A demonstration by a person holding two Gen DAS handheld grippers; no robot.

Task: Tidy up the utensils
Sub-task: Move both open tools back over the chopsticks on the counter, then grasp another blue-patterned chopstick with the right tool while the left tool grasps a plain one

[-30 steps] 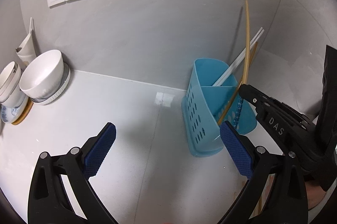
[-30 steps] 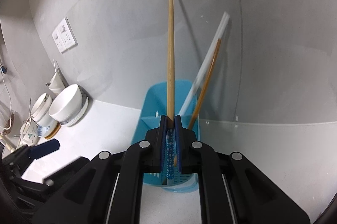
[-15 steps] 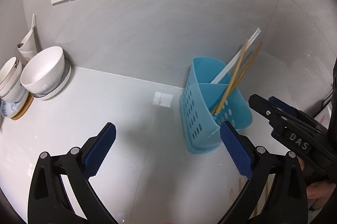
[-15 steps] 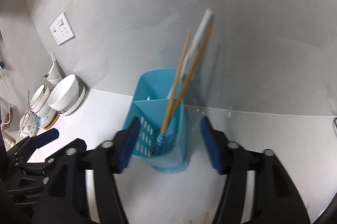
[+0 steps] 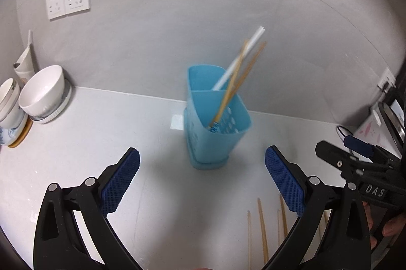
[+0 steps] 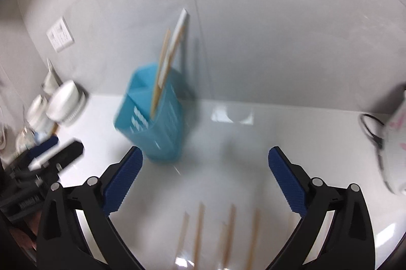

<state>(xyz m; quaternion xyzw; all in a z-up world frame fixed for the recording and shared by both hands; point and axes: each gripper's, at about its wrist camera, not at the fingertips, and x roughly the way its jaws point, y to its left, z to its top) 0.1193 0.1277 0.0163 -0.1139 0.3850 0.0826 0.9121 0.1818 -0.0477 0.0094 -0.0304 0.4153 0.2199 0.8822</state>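
A blue holder (image 5: 215,117) is seen upright on the white bench (image 5: 101,133), three chopsticks (image 5: 236,82) leaning inside. More chopsticks (image 6: 228,232) lie loose on the bench. The right gripper (image 6: 204,176) is caught with jaws opening, nothing between them; the left gripper (image 5: 203,178) is held wide apart, empty.
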